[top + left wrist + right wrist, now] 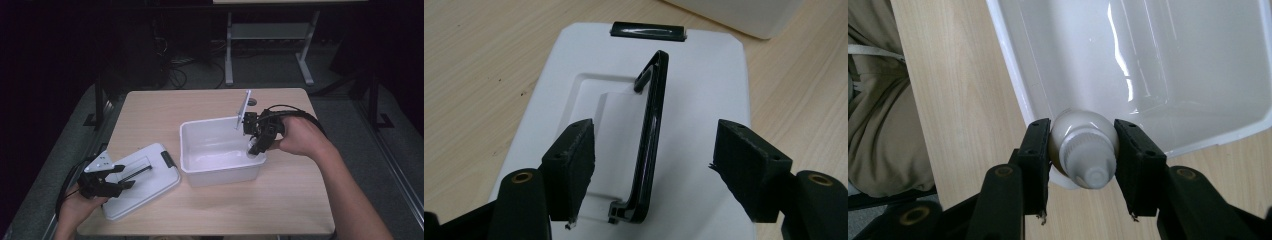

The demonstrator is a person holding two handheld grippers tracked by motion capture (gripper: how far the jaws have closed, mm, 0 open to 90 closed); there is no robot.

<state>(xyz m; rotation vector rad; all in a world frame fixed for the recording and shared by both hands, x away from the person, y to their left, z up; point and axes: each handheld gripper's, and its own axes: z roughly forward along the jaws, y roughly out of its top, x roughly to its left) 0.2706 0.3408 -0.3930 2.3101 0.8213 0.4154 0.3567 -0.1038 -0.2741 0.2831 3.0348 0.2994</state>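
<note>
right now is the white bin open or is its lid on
Open. The white bin has no lid on it; the lid lies flat on the table beside it, under the open left gripper.

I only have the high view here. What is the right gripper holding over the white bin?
Observer: The right gripper grips a small white bottle with a ribbed cap, its fingers pressing on both sides.
Operator: Is it inside the white bin yet?
Observer: It sits right at the white bin rim, near a corner; the bin's floor looks bare.
Operator: And the left gripper?
Observer: The left gripper is open, with the lid handle raised between its fingers, untouched.
</note>
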